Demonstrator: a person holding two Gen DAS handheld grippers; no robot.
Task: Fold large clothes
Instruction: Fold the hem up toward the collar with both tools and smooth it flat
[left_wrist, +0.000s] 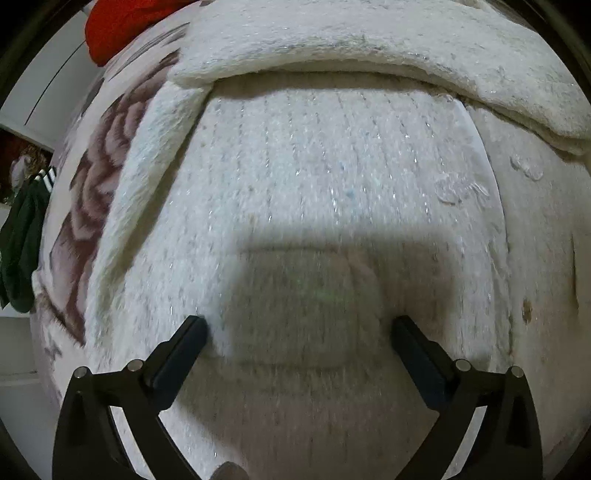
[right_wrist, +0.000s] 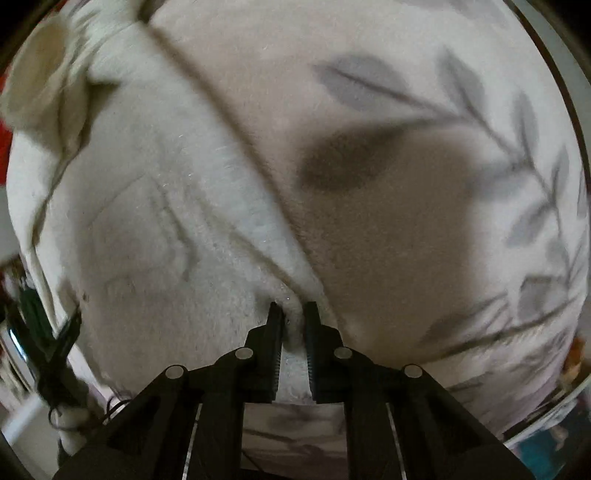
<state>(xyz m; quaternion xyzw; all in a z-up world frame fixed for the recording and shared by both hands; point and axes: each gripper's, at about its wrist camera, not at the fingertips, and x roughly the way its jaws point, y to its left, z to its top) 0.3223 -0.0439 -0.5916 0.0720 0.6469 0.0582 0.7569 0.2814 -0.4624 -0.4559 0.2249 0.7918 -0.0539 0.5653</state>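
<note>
A large cream fluffy garment (left_wrist: 325, 177) with faint glittery stripes lies spread on a patterned bedcover, one flap folded across its far end. My left gripper (left_wrist: 299, 332) hovers just over it, jaws wide apart, nothing between the fingers. In the right wrist view the same cream garment (right_wrist: 155, 221) runs diagonally, its edge ending at my right gripper (right_wrist: 293, 314). That gripper is shut on a bunched fold of the garment's edge, cream pile showing between the pads.
The bedcover shows a mauve rose print (left_wrist: 96, 192) on the left and grey leaves (right_wrist: 498, 155) on the right. A red cloth (left_wrist: 122, 26) lies at the far left corner. A dark green garment (left_wrist: 22, 243) hangs beyond the bed's left edge.
</note>
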